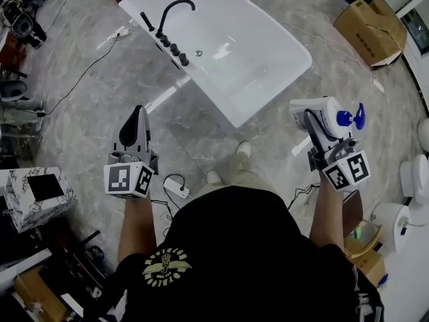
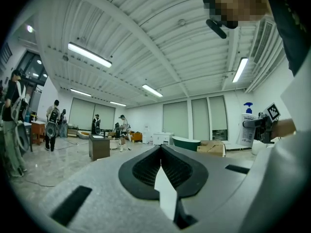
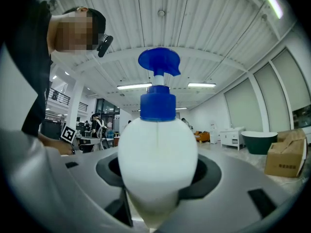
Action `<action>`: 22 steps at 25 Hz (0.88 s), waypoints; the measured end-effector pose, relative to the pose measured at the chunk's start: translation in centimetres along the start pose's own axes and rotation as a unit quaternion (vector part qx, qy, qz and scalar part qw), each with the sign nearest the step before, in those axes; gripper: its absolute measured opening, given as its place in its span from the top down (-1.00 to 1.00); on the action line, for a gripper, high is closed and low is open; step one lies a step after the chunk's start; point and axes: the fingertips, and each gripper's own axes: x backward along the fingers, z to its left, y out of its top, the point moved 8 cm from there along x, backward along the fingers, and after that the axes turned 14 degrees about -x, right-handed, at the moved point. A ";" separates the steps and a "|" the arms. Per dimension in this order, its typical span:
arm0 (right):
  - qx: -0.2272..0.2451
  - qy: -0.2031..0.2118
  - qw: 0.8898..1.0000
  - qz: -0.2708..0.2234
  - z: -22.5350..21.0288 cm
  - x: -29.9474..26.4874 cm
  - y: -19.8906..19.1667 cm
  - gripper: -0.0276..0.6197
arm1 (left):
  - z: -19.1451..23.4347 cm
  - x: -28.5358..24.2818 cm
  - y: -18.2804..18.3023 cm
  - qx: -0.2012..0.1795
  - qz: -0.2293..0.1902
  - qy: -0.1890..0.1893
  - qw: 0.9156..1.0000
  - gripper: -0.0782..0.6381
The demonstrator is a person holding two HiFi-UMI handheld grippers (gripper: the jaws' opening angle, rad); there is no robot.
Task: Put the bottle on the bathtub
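Observation:
My right gripper (image 1: 315,121) is shut on a white pump bottle (image 1: 326,115) with a blue pump head (image 1: 351,118), held on its side at the right in the head view. The bottle (image 3: 158,164) fills the middle of the right gripper view, pump pointing up. The white bathtub (image 1: 268,66) lies ahead on the floor, with a black tap (image 1: 173,12) on its left rim. My left gripper (image 1: 136,125) is shut and holds nothing; it hangs left of the tub's near end. In the left gripper view its jaws meet, and the bottle (image 2: 247,125) shows far right.
A cardboard box (image 1: 370,23) sits right of the tub. White fixtures (image 1: 415,177) stand at the right edge. A marble-patterned box (image 1: 35,193) is at the left, with cables and a power strip (image 1: 177,188) on the grey floor. People stand far off in the left gripper view.

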 end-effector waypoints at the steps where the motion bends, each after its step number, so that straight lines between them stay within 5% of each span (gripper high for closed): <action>1: 0.000 0.002 1.000 0.003 -0.4 -0.5 0.1 0.10 | 0.1 -0.4 -0.2 0.002 0.003 0.002 1.000 0.76; 22: -0.003 0.013 1.000 0.021 -12.1 -7.7 2.8 0.10 | -2.5 -14.4 0.3 0.004 0.012 -0.004 1.000 0.76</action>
